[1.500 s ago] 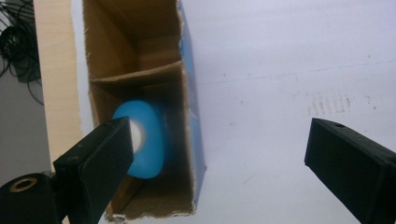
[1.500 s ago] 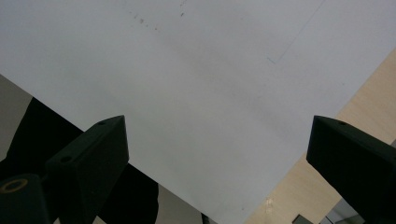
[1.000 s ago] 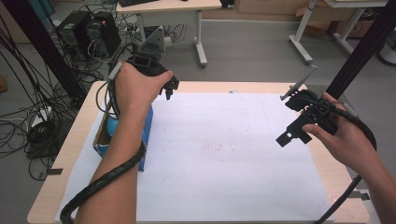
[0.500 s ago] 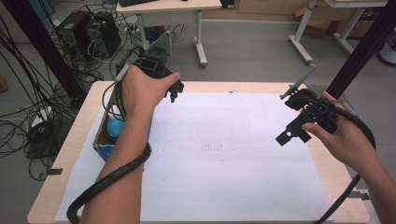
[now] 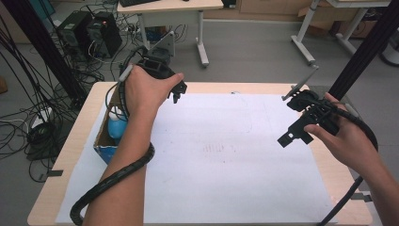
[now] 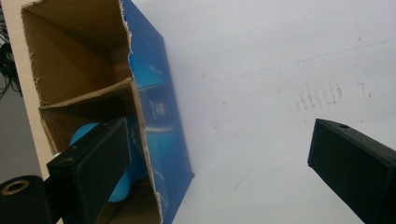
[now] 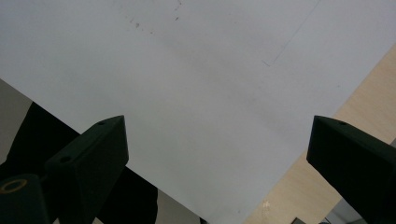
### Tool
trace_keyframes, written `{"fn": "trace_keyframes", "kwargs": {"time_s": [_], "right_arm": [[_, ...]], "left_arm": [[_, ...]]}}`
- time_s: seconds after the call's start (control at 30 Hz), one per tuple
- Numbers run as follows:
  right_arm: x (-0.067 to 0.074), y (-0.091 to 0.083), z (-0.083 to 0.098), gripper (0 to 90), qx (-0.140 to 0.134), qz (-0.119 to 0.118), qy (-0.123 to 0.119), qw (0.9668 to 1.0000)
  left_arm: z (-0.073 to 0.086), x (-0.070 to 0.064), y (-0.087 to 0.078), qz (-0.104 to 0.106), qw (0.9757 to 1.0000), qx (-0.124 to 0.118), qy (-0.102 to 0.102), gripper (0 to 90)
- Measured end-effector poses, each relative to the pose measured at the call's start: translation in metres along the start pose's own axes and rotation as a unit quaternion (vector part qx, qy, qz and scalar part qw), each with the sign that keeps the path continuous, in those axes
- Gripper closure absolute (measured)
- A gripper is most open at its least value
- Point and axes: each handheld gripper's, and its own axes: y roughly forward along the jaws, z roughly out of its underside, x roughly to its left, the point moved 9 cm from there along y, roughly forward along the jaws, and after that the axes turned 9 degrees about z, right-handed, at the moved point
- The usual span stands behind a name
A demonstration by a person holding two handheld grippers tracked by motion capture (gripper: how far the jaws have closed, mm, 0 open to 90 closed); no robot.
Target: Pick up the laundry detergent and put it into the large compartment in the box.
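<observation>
Box (image 5: 102, 136): open cardboard, blue outside, at the table's left edge; forearm hides much of it.
Blue object (image 6: 119, 184): round, inside the box, shape unclear behind the jaw.
Left gripper (image 5: 176, 92): jaws apart, empty, above the box's far end.
Right gripper (image 5: 301, 123): jaws apart, empty, near the right edge.
White sheet (image 5: 226, 155): bare, open between the grippers.

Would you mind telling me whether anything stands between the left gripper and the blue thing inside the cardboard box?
The left gripper is open beside the cardboard box. Its blue side wall, and an inner cardboard divider above, stand near the blue thing; the open top looks unobstructed.
</observation>
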Motion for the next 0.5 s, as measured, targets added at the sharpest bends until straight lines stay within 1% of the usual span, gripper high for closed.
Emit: {"fn": "trace_keyframes", "kwargs": {"time_s": [0.1, 0.2, 0.27, 0.5], "right_arm": [[0.0000, 0.0008, -0.0003, 5.8, 0.001, -0.001, 0.001, 1.0000], [-0.0001, 0.0017, -0.0001, 5.8, 0.001, 0.000, 0.000, 1.0000], [0.0002, 0.0023, -0.0003, 5.8, 0.002, 0.000, -0.001, 1.0000], [-0.0005, 0.0042, 0.0001, 5.8, 0.002, -0.002, 0.000, 1.0000]], "left_arm": [[-0.0003, -0.0004, -0.0002, 0.001, 1.0000, -0.002, 0.003, 6.2], [-0.0004, -0.0002, -0.0002, 0.000, 1.0000, -0.002, 0.002, 6.2], [-0.0002, -0.0001, 0.0005, -0.002, 1.0000, -0.004, -0.003, 6.2], [0.0007, 0.0016, 0.0014, -0.004, 1.0000, -0.002, -0.001, 6.2]]}}
